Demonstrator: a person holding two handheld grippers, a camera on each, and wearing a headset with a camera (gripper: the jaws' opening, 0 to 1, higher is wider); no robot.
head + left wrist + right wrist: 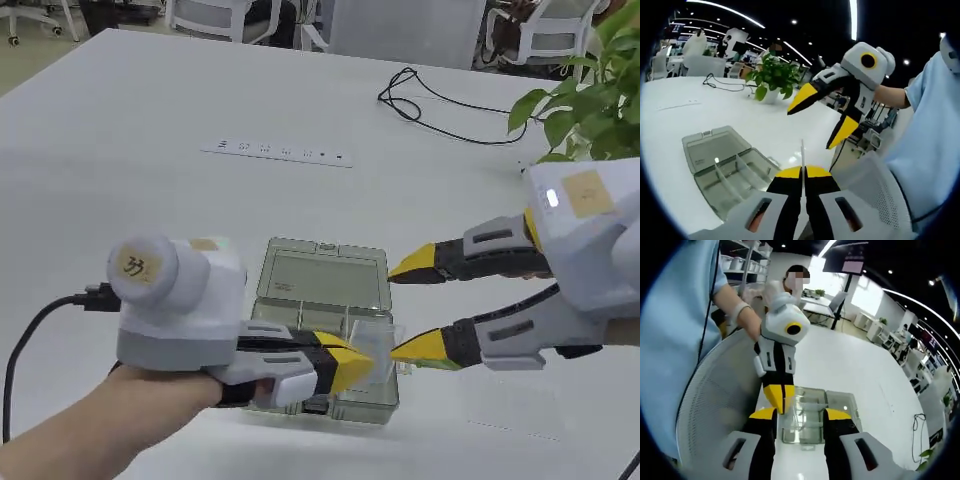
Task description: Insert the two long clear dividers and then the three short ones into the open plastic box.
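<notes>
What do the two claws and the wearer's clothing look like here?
The left claw and right claw have white-grey bodies and black-and-grey jaws with yellow tips. A black cable leaves the left one, whose round cap carries a yellow sticker. The right bears a tan square sticker. The sleeve is light blue.

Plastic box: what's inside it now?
Two clear dividers stand inside the box. In the head view the left tongs, gripping another divider, cover its near side, hiding that part.

box (320, 285) near corner: hidden behind left gripper (350, 365) | clear divider (374, 343): outline faint
</notes>
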